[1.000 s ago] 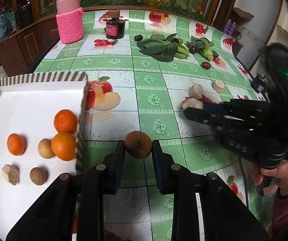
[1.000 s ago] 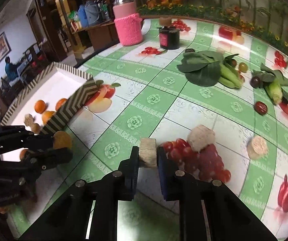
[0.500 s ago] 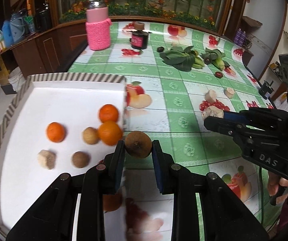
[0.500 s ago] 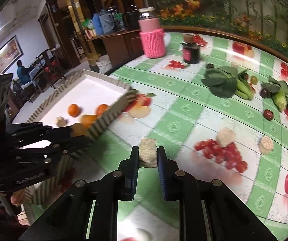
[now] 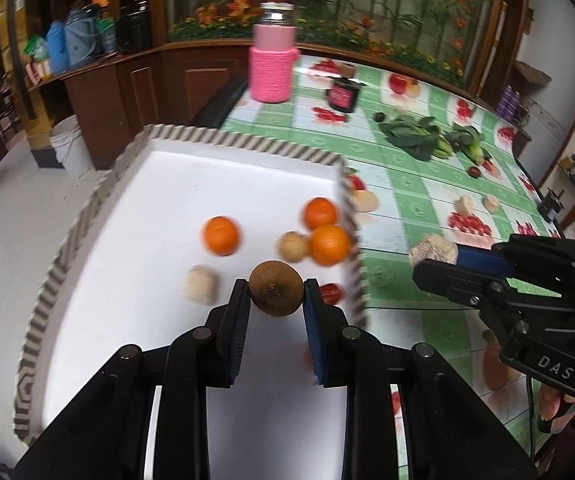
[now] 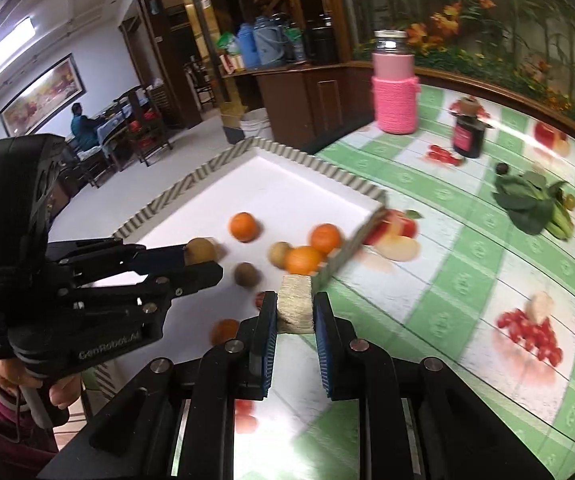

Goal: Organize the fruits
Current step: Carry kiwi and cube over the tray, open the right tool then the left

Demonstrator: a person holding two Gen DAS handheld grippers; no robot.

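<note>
Both grippers have travelled from above the green tablecloth (image 5: 403, 184) toward the white tray (image 5: 191, 172) since a second ago; the left gripper (image 5: 275, 294), which hung over the cloth just outside the tray's striped wall, now hangs over the tray's white floor; its pads are still clamped on the brown round fruit (image 5: 275, 288), one on either side; the right gripper (image 6: 295, 310) has come from the printed red berries to the tray's near corner, and its jaws stay pressed on the tan cut chunk (image 6: 295, 304); in the left view that chunk (image 5: 433, 250) shows at the tip of the right gripper, over the cloth just right of the tray wall.

Inside the tray lie three oranges (image 5: 221, 235), two of them close to the right wall with a pale brown fruit (image 5: 292, 246) touching the nearer one; a tan lump (image 5: 201, 284) lies to the left of the held fruit, blurred; a darker brown fruit (image 6: 246, 274) shows in the right view.

Farther back on the cloth stand a pink knitted jar (image 5: 273, 66) and a small dark jar (image 5: 342, 96); leafy greens (image 5: 411, 138) and two tan pieces (image 5: 463, 205) remain on the table, well apart from the tray.
</note>
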